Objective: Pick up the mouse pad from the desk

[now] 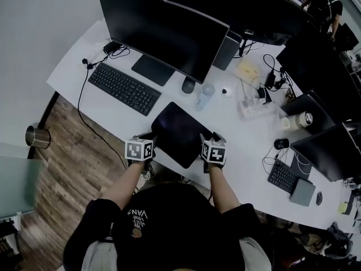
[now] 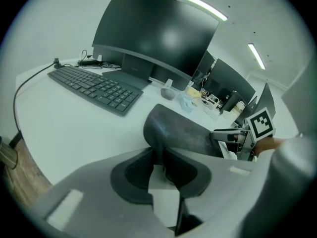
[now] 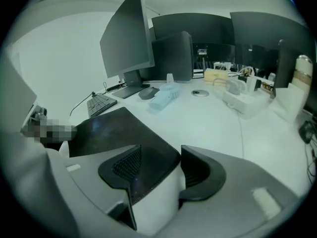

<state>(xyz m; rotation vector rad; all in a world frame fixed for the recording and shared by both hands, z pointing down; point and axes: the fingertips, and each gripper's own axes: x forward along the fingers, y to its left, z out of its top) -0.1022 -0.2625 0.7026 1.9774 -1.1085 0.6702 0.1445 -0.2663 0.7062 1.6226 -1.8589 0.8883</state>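
A curved white table (image 1: pixel 113 117) in an open-plan office carries a large dark monitor (image 1: pixel 163 30), a black keyboard (image 1: pixel 124 88) with its cable trailing off the near edge, a dark mouse (image 1: pixel 188 85) just right of the monitor's foot, and a white power strip (image 1: pixel 252 107) among cables farther right. Wood flooring (image 1: pixel 73 168) shows below the table's rounded left end, and more screens stand along the table's far side.

The dark mouse pad (image 1: pixel 179 131) lies at an angle at the near edge of the table, in front of the monitor and right of the keyboard. A person seen from above holds a tool at each of its near corners. The left tool (image 2: pixel 161 165) is clamped on the pad's left corner, the material pinched between its two jaws and curling upward from them. The right tool (image 3: pixel 171 170) stands open at the pad's right corner: the corner reaches in between the jaws and lies against the left one, with a clear gap to the right one. The rest of the pad lies flat on the table.
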